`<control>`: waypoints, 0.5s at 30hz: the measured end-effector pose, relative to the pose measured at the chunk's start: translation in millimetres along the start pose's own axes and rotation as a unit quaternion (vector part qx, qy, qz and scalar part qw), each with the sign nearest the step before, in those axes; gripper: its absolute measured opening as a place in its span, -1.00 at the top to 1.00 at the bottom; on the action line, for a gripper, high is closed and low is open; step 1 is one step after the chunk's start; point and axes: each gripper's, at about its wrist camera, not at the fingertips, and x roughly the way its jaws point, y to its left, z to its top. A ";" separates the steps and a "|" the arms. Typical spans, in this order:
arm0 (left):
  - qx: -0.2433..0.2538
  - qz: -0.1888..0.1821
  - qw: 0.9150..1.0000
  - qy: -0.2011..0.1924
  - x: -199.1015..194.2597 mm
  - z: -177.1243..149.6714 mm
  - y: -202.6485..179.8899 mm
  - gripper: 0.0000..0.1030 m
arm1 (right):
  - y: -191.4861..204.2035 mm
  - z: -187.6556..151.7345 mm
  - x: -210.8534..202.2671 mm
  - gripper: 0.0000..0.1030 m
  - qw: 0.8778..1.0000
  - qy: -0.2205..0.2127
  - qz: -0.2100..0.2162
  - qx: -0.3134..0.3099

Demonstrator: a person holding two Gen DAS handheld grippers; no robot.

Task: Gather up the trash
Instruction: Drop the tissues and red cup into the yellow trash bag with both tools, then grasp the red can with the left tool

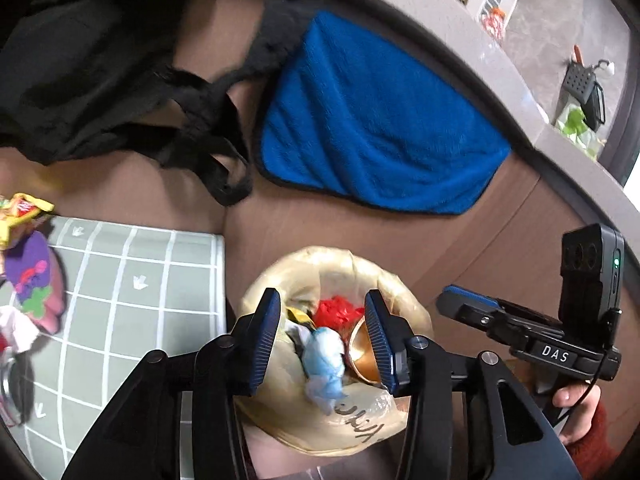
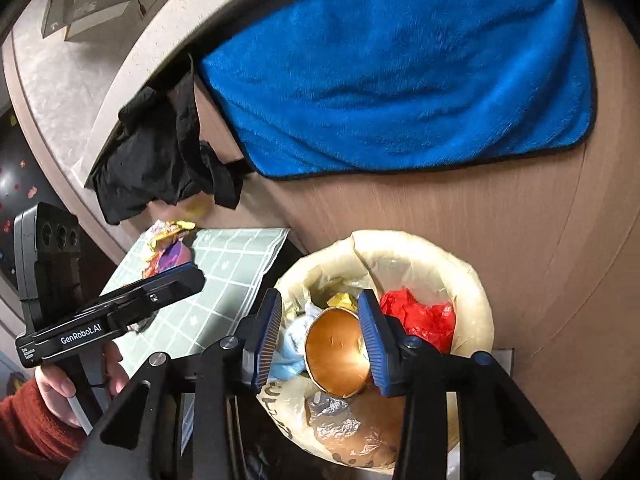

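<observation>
A small bin lined with a pale yellowish bag stands on the floor beneath both grippers. Inside lie red crumpled trash, a gold paper cup on its side, and a light blue wad of tissue. My left gripper hangs open over the bin, with the blue wad loose between its fingers. Over the same bin my right gripper is open; the gold cup lies between its fingers, with a gap at the left pad.
A green grid mat lies left of the bin, with candy wrappers and a purple packet on it. A blue towel and a black cloth bag hang on the brown cabinet behind.
</observation>
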 end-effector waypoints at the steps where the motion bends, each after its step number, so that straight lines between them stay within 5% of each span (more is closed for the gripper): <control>1: -0.001 0.005 1.000 -0.007 -7.5 0.8 3.6 0.13 | 3.1 0.6 -3.4 0.26 1.000 -0.007 -0.003 -0.001; 7: -0.020 0.068 0.996 -0.058 -58.0 2.0 38.6 0.13 | 32.2 6.1 -18.1 0.26 0.999 -0.043 -0.003 -0.029; 15: -0.074 0.131 0.984 -0.094 -137.0 -14.0 117.3 0.13 | 117.9 8.9 -14.1 0.26 0.991 -0.072 0.033 -0.103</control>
